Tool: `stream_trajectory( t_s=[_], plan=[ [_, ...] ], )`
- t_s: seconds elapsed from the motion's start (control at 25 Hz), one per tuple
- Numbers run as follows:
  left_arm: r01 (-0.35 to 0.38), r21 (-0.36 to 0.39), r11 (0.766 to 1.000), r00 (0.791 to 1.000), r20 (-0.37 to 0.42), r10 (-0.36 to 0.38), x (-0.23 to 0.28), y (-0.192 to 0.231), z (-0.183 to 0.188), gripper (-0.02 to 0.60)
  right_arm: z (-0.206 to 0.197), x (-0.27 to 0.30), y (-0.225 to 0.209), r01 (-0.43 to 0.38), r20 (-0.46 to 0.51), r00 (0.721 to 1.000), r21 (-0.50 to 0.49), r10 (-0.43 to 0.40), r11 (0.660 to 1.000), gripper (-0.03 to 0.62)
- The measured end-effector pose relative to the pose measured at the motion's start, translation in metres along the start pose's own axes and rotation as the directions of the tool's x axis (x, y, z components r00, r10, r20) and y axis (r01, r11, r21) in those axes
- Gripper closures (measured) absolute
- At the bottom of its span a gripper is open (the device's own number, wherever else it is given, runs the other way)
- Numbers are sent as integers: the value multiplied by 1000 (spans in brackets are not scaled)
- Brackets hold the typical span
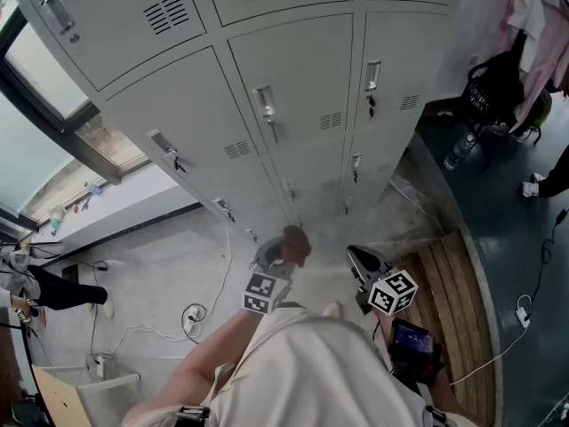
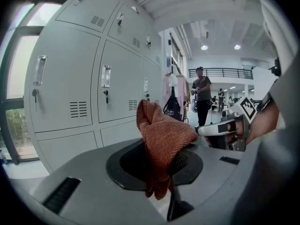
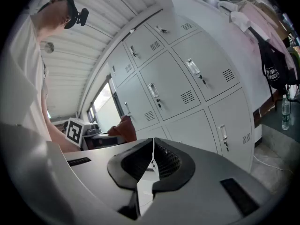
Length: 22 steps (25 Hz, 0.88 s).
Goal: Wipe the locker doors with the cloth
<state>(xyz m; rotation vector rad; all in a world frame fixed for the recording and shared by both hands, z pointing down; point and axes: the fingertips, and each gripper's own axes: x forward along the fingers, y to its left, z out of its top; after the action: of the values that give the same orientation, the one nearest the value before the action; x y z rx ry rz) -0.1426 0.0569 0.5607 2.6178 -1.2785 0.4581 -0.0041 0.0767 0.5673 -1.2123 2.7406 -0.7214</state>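
Head view: left gripper (image 1: pixel 277 258) holds the cloth (image 1: pixel 296 242) in front of the locker doors (image 1: pixel 293 105); right gripper (image 1: pixel 362 263) is just beside it.
Left gripper view: jaws clamped on the rust-red cloth, its long axis upright, peak pointing up.
Right gripper view: jaws pressed together, nothing between; the print on the black bag (image 3: pixel 274 67) is unreadable.
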Motion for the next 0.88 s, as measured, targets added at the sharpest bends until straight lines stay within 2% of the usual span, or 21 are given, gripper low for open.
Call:
stream_trajectory(
  t_s=[0.28,0.52,0.6,0.72,0.8,0.88],
  plan=[
    [-95,-21,995,995,15,95,57,49,14,503,29,17,-49,22,17,1000,-10,-22,1000,574],
    [-243,-41,969,970,-2,243,95,118,24,503,39,27,-72,60,0,998,-15,-60,998,574],
    [-303,-48,952,953,-32,301,112,143,24,503,46,31,-82,77,-5,997,-20,-78,997,574],
    [-405,-73,911,913,-91,398,133,182,23,503,49,39,-92,97,-5,995,-4,-97,995,574],
    [-452,-71,889,891,-84,446,147,203,29,503,48,43,-96,110,-12,994,3,-110,994,574],
    [-489,-49,871,872,-41,487,157,218,41,503,48,49,-101,122,-25,992,3,-122,993,574]
  ],
)
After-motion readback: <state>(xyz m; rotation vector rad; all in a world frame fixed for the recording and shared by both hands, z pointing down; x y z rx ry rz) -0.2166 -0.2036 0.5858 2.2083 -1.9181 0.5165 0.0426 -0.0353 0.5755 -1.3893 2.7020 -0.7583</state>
